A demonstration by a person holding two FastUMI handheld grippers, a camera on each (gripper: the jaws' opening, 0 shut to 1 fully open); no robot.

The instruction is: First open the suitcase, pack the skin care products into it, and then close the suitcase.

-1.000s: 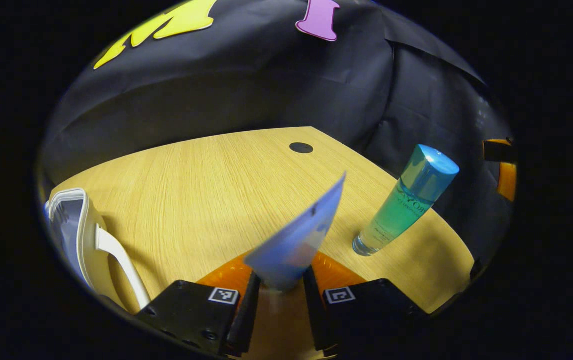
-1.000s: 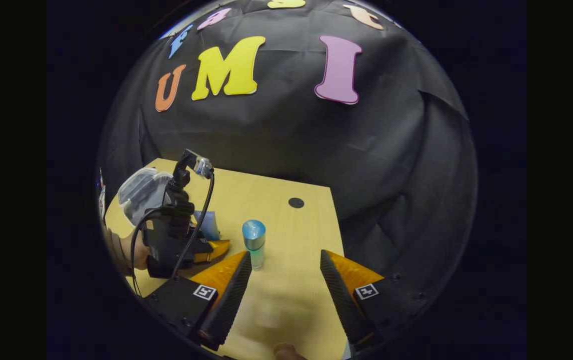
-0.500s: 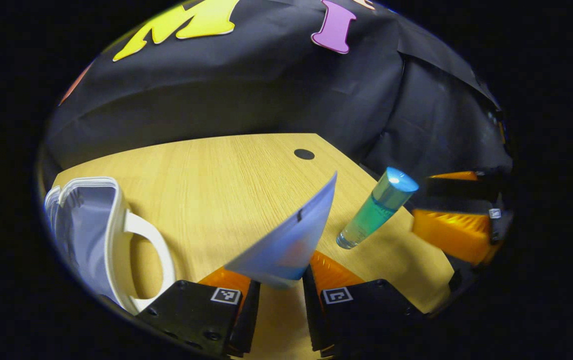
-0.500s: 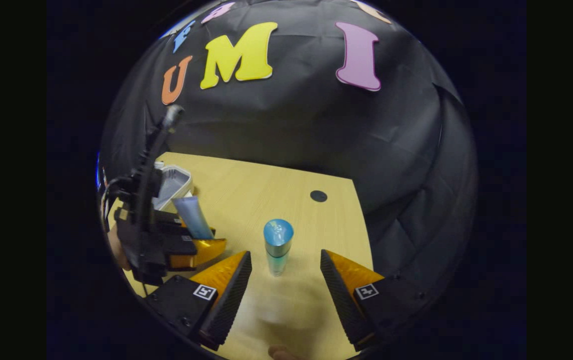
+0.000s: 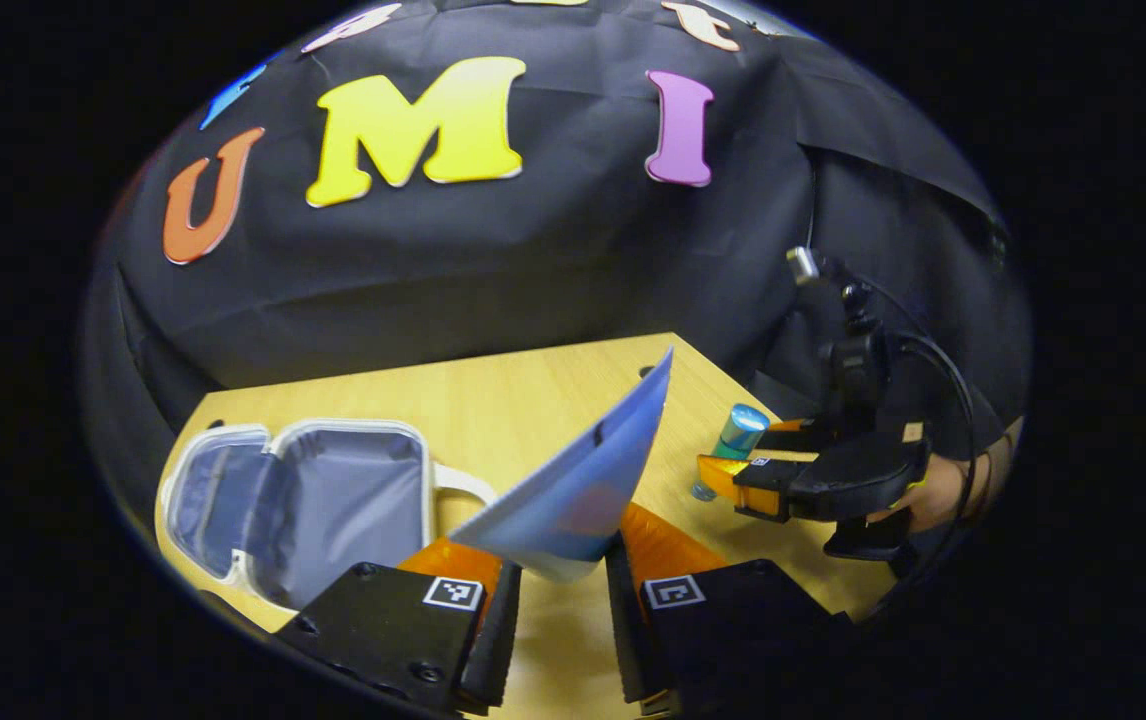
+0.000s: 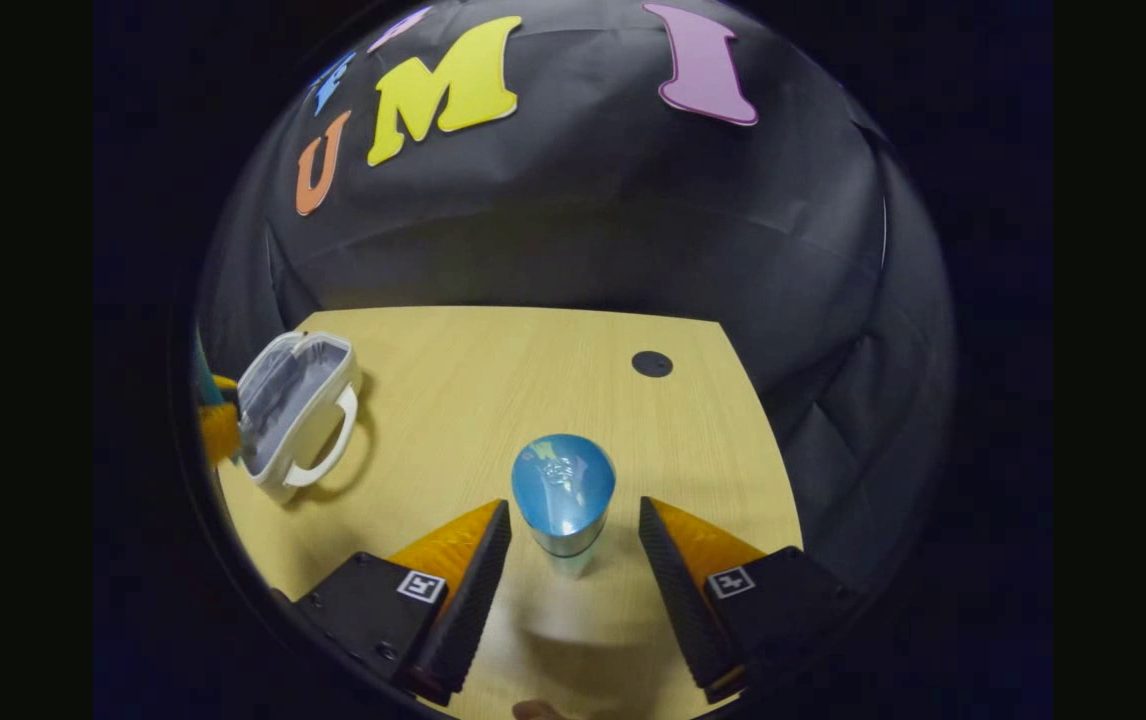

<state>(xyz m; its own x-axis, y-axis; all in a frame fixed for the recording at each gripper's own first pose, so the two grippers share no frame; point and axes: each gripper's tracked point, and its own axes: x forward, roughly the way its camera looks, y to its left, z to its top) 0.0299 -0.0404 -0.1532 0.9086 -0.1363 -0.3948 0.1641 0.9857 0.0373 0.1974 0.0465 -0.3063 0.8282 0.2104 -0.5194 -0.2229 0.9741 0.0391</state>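
The left claw [image 5: 558, 590] was clenched on the blue tube [image 5: 583, 480], which stuck up and forward from its fingers; the open suitcase [image 5: 303, 505] lay on the worktop [image 5: 493, 390] just ahead to its left. The right claw [image 6: 573, 560] stood released, its fingers either side of the upright bottle [image 6: 563, 495] without touching it. Closing off-centre could have tipped the tall bottle, and the slim tube might have slipped in its hold. The tube's lower end was hidden between the fingers, and the bottle's base was blurred.
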